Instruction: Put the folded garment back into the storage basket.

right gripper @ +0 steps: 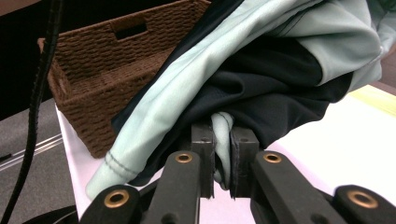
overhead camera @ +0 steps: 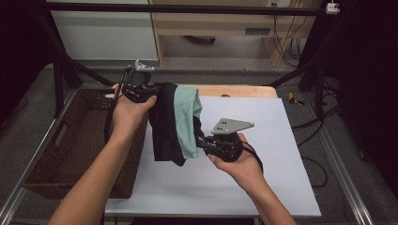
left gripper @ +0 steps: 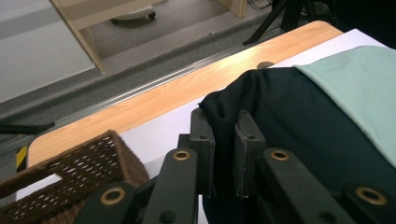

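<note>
Both grippers are clamped on cloth: my left gripper (overhead camera: 141, 89) pinches a dark corner of the garment (overhead camera: 176, 124) at the 11 o'clock end, and my right gripper (overhead camera: 206, 143) pinches a pale mint fold at the 4 o'clock end. In each gripper view the jaws stand narrow with fabric squeezed between the pads.

Going by size, the white mat (overhead camera: 263, 187) covers most of the wooden table (overhead camera: 244, 90), and nothing else lies on it. The brown wicker basket (overhead camera: 65, 154) sits just beside the mat at 9 o'clock; what I can see of its inside looks bare.

The garment, black with a mint-green panel, hangs between my two hands, lifted off the mat, bunched and doubled over, not spread flat. It is near the basket's right wall, with its lower edge drooping toward 6 o'clock.

My reading is that the pick-up is done and the cloth seems already folded into a compact bundle. What is left, I judge, is carrying it over the basket rim toward 9 o'clock, lowering it in, and letting go with both grippers. The loose lower hem could snag the rim.
</note>
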The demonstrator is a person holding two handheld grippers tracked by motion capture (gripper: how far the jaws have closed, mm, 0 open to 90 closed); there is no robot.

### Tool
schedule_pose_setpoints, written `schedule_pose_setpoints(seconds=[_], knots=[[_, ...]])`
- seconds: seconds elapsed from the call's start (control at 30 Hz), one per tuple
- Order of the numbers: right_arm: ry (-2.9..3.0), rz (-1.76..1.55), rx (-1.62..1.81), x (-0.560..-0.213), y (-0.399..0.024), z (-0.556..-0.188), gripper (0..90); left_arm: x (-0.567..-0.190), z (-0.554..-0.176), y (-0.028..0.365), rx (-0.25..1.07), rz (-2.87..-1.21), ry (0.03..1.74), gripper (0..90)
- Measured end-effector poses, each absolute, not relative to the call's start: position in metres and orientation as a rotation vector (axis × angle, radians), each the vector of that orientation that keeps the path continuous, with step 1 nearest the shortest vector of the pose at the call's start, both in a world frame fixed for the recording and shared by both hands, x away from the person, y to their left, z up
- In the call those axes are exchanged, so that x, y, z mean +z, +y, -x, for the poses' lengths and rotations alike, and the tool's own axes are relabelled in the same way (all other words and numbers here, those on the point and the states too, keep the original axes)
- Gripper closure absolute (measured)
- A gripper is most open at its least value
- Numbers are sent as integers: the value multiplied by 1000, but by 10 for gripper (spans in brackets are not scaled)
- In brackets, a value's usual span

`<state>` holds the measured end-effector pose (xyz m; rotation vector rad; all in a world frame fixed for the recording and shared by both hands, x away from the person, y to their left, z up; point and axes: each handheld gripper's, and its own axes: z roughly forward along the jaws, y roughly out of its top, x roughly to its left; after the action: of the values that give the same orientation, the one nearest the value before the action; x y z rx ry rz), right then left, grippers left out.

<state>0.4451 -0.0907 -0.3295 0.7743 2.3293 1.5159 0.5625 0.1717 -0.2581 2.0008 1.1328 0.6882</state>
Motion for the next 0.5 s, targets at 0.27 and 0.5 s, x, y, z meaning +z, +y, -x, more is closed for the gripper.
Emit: schedule_pose_setpoints(seconds=[0.27, 0.5], knots=[[2341, -734, 1529, -322, -69, -450, 839, -252, -564, 197, 700, -1973, 1169, 807], [2345, -701, 1546, -311, -48, -455, 839, -240, -565, 221, 709, -1940, 1187, 807]])
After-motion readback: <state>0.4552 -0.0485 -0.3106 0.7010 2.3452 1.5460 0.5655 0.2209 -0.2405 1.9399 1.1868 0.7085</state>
